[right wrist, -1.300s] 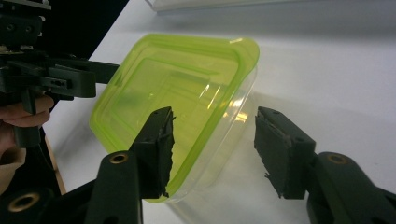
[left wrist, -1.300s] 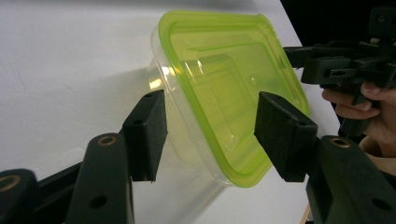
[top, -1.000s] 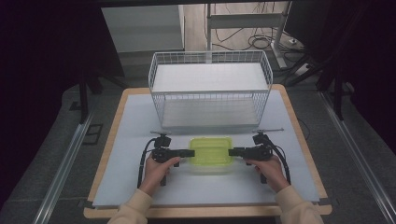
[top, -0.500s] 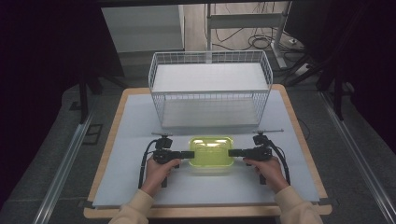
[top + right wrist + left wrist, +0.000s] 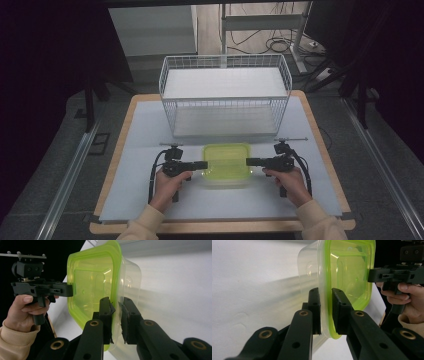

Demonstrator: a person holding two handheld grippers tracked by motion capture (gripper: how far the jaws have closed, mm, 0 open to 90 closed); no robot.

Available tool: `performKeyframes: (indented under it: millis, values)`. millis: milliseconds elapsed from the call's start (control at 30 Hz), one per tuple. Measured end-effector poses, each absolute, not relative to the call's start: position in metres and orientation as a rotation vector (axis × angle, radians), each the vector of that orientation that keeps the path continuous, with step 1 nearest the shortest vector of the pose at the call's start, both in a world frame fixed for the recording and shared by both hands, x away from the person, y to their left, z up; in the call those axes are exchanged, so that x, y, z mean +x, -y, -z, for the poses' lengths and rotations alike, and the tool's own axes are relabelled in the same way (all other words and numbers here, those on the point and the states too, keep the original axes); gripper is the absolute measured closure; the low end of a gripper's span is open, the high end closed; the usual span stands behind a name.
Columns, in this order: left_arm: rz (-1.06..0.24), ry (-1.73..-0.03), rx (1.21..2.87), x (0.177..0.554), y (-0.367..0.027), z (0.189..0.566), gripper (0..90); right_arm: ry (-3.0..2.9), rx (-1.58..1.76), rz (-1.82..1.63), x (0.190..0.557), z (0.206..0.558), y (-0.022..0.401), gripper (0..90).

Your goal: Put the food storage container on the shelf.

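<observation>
Sitting near the front middle of the white table [image 5: 140,150], a clear plastic container [image 5: 226,163] with a yellow-green lid is pinched at both of its short ends. In the high view the left gripper [image 5: 200,165] reaches in from the container's left side and the right gripper [image 5: 252,161] from its right side, each held by one of the person's hands, with cream sleeves coming in from the bottom edge. The left gripper view shows its two black jaws closed on the lid's rim, one jaw on the clear body side and one on the green lid side of the container [image 5: 342,272]. The right gripper view shows the same kind of hold at the opposite rim of the container [image 5: 100,285], jaws clamped on either side of the lid edge. Behind the container, well apart from it, a white wire basket [image 5: 225,95] stands on the far half of the table.
</observation>
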State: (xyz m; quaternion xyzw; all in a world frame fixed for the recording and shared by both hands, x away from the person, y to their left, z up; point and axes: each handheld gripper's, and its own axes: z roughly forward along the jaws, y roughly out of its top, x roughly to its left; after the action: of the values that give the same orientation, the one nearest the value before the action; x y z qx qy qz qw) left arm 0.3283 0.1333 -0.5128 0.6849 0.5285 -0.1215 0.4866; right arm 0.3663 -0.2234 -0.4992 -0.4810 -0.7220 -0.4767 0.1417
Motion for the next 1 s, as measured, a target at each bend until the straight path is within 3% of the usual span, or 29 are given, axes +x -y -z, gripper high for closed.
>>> performKeyframes:
  millis: [1000]
  values:
    - [0.235,-1.237,1.658,0.322,-0.138,0.486,80.1,2.150,-1.325,1.501,0.355,0.473,0.219,80.0]
